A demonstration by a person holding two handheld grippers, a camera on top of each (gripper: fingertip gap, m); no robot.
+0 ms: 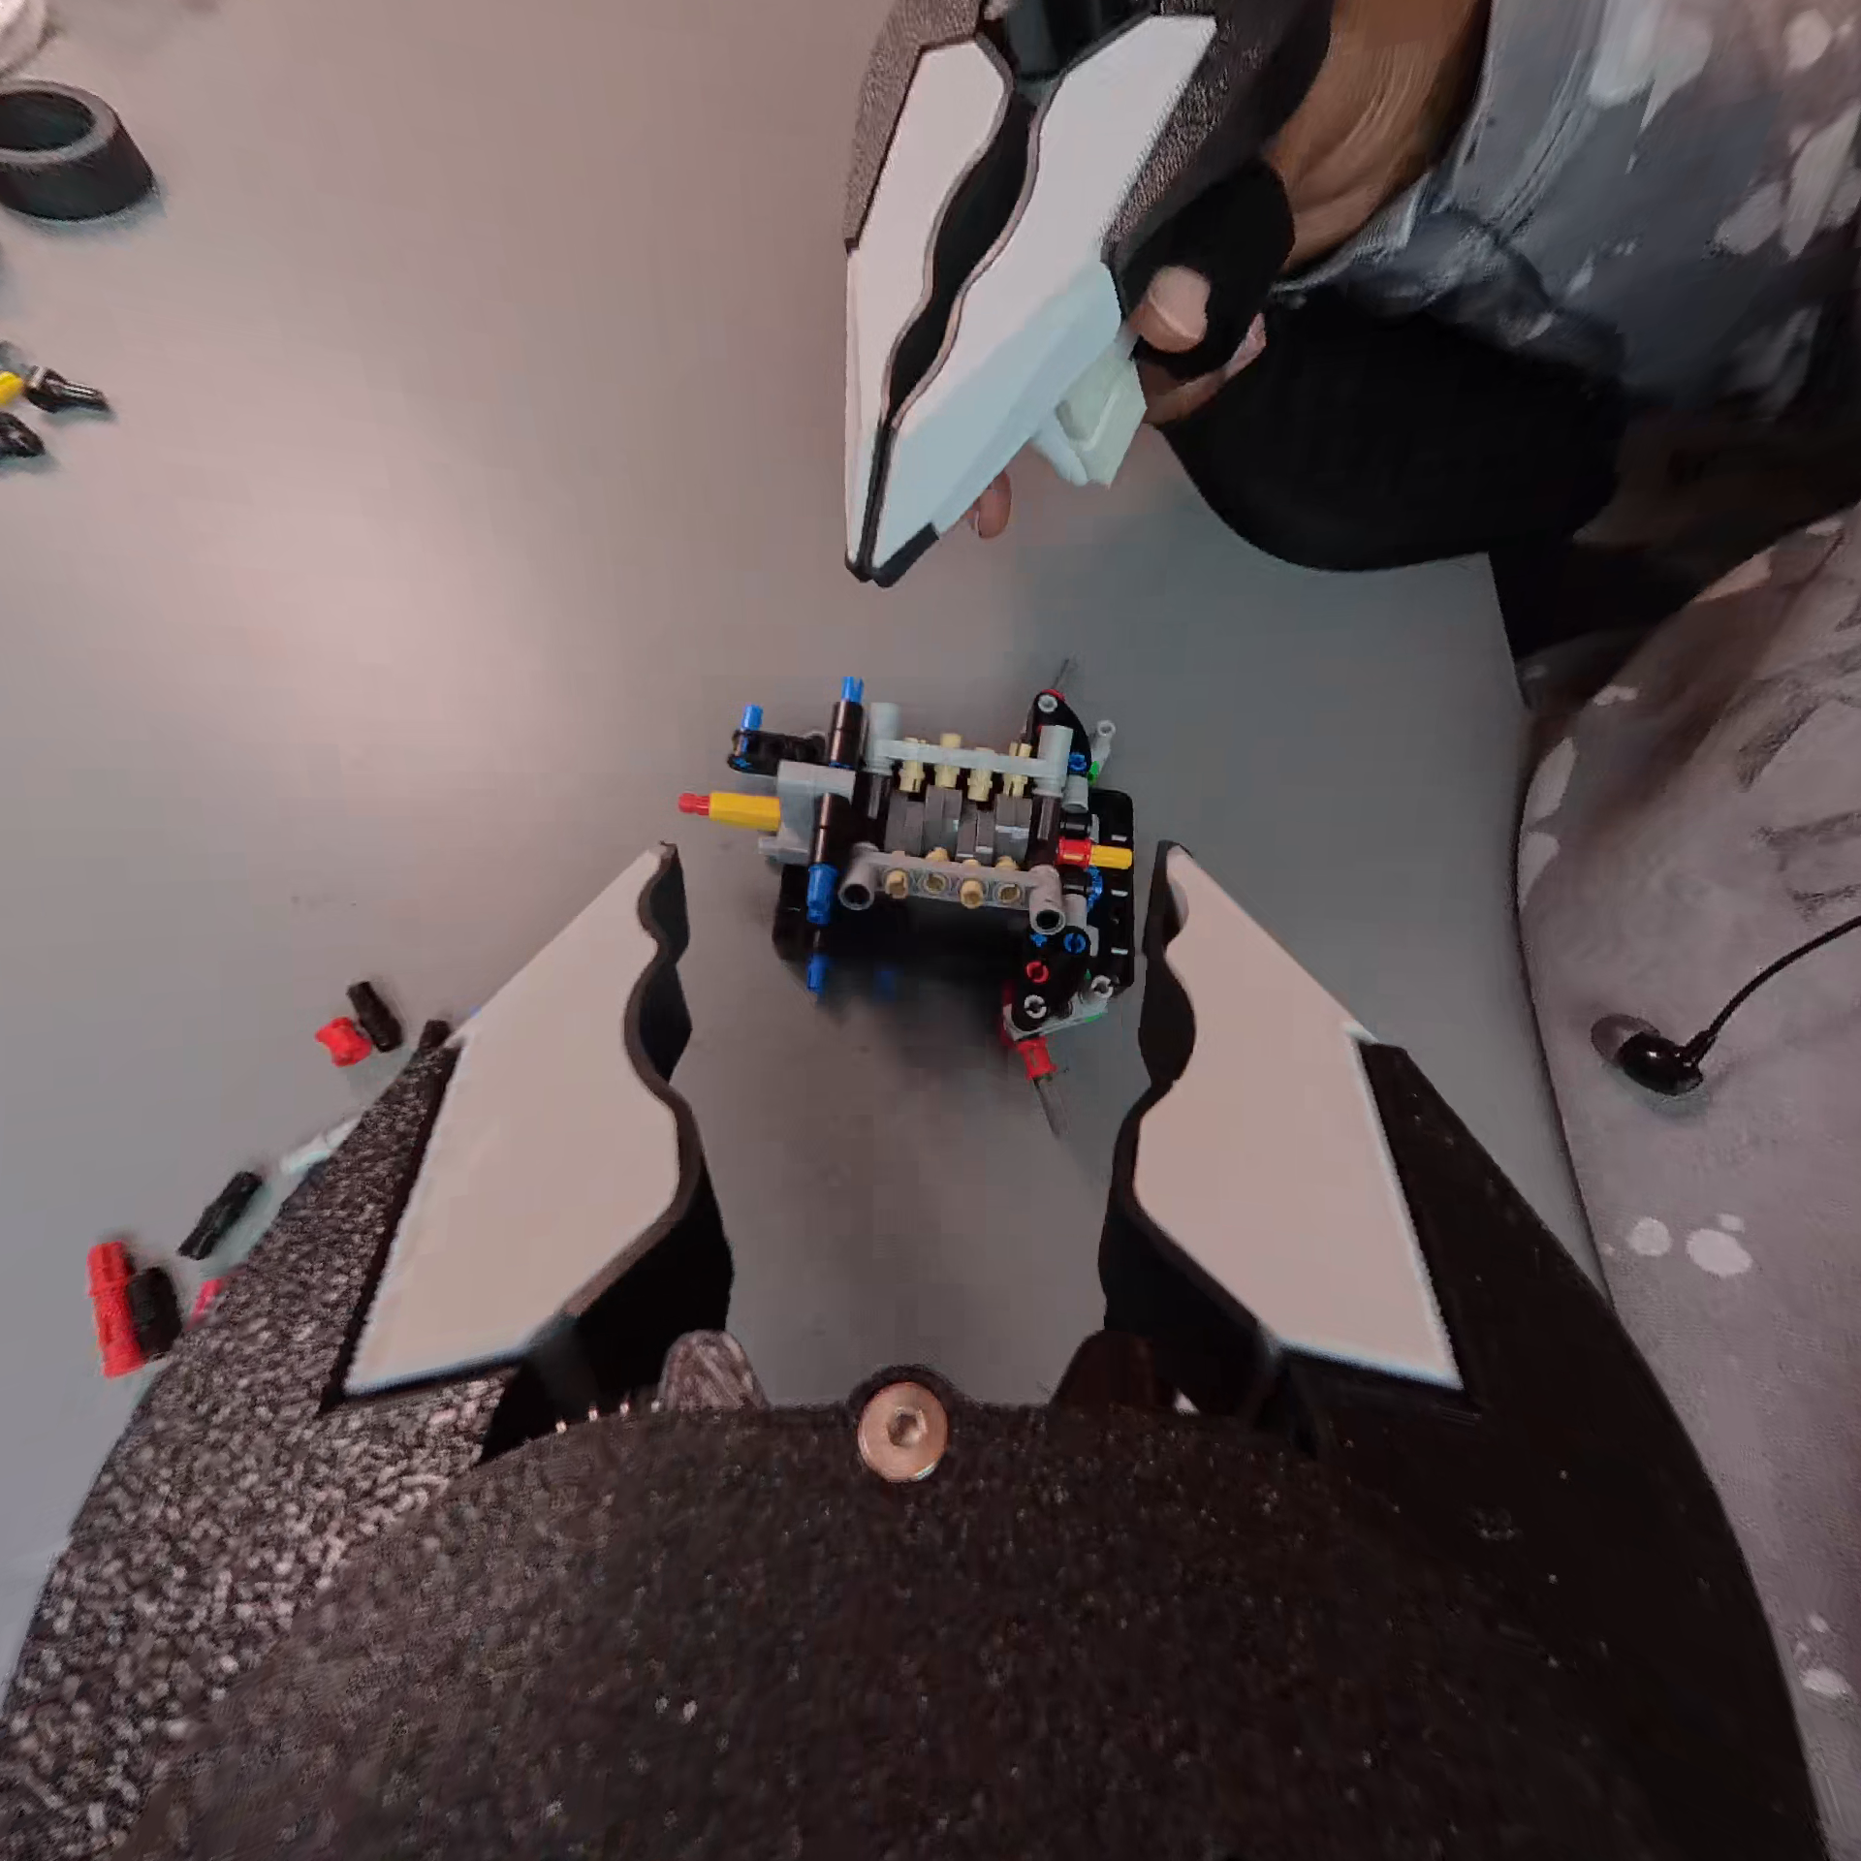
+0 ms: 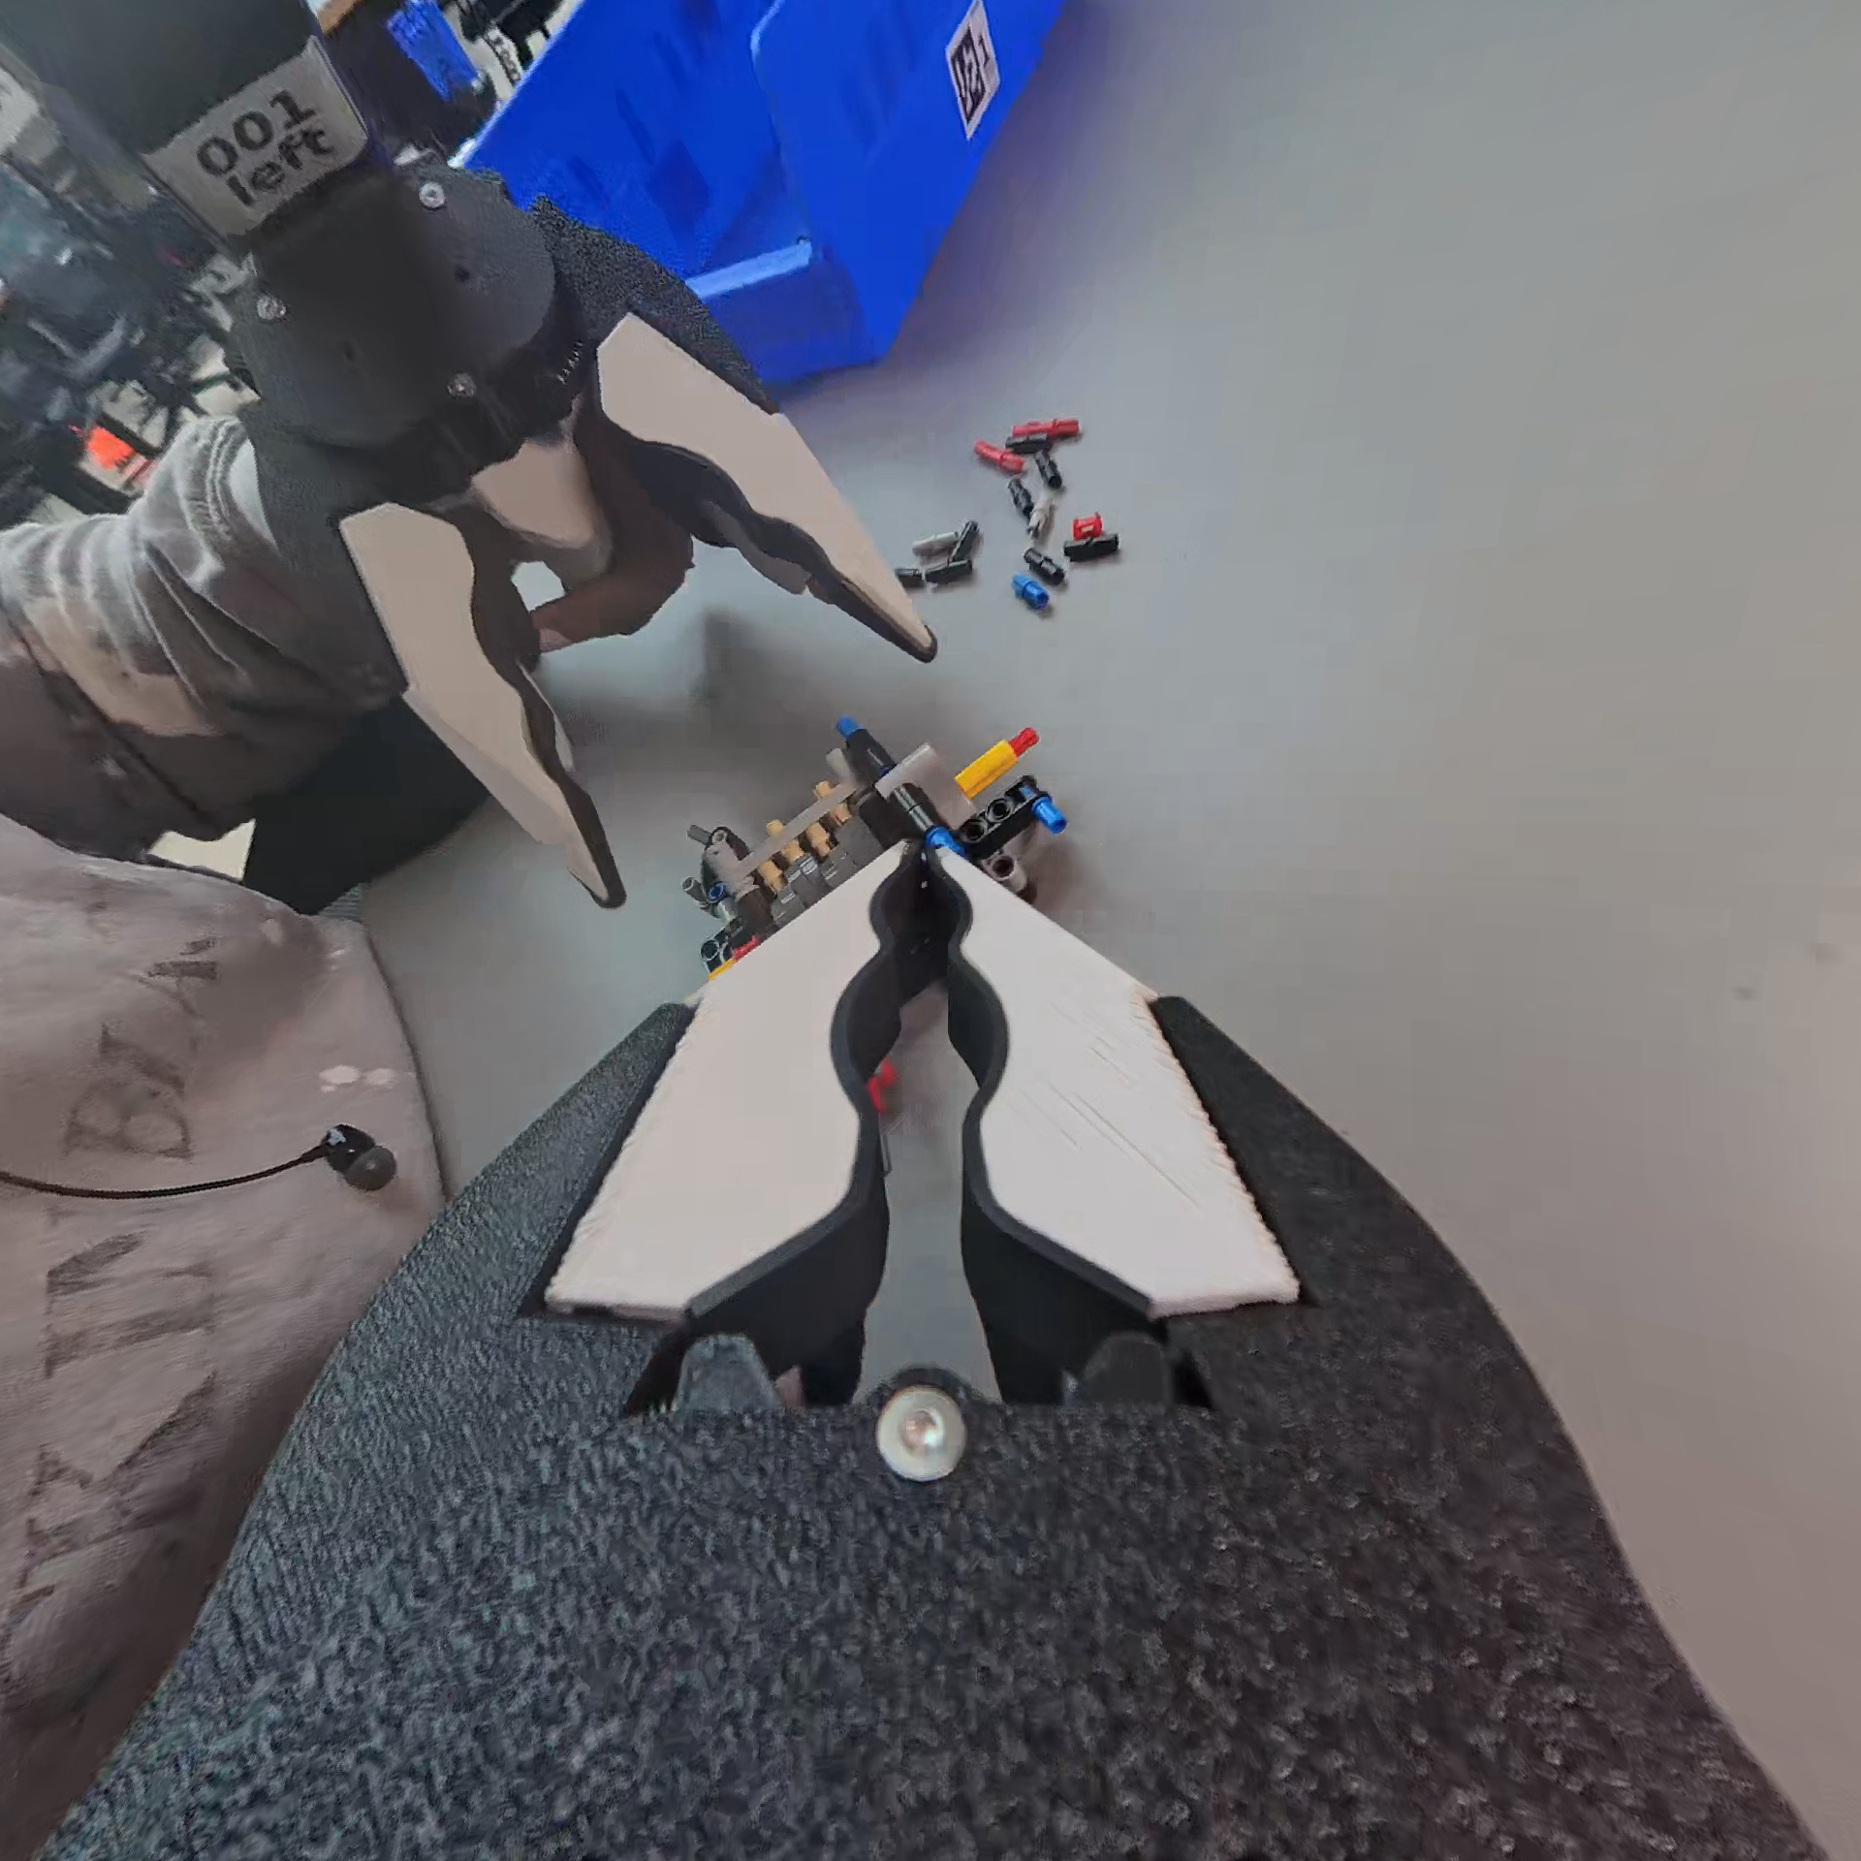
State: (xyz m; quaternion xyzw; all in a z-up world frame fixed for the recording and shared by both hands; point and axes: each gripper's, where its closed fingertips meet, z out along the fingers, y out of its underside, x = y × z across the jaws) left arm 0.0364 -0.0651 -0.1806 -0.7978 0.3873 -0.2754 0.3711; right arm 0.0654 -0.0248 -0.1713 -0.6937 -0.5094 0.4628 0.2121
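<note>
Left gripper (image 1: 914, 856): black textured body with white finger plates, fingers spread wide, holding nothing. It hovers above the grey table (image 1: 403, 604), its tips to either side of the near end of a small brick-built assembly (image 1: 947, 856); the right-hand tip is just beside the assembly's black base, and contact cannot be told.

Brick-built assembly: black base, grey beams, row of tan pegs, blue and red pins, one yellow axle piece with a red tip sticking out to one side. It stands on the table near the edge by the person's lap.

Right gripper (image 2: 926, 854): same build, fingers pressed together at the tips, nothing visible between them. In the right wrist view its tips sit against the blue pin end of the assembly (image 2: 876, 836); in the left wrist view the same gripper (image 1: 874, 569) hangs above the table, clear of the assembly's far side. A gloved hand (image 1: 1198, 292) grips it.

Loose pins (image 2: 1027, 514): red, black, grey and blue, scattered on the table well apart from the assembly.

Black ring (image 1: 65, 151): lying on the table toward a far corner.

Blue bins (image 2: 765, 171): standing at the far edge of the table.

Grey patterned garment (image 2: 151, 1259): alongside the table edge, with a black earbud (image 2: 358, 1160) on a cord resting on it.
</note>
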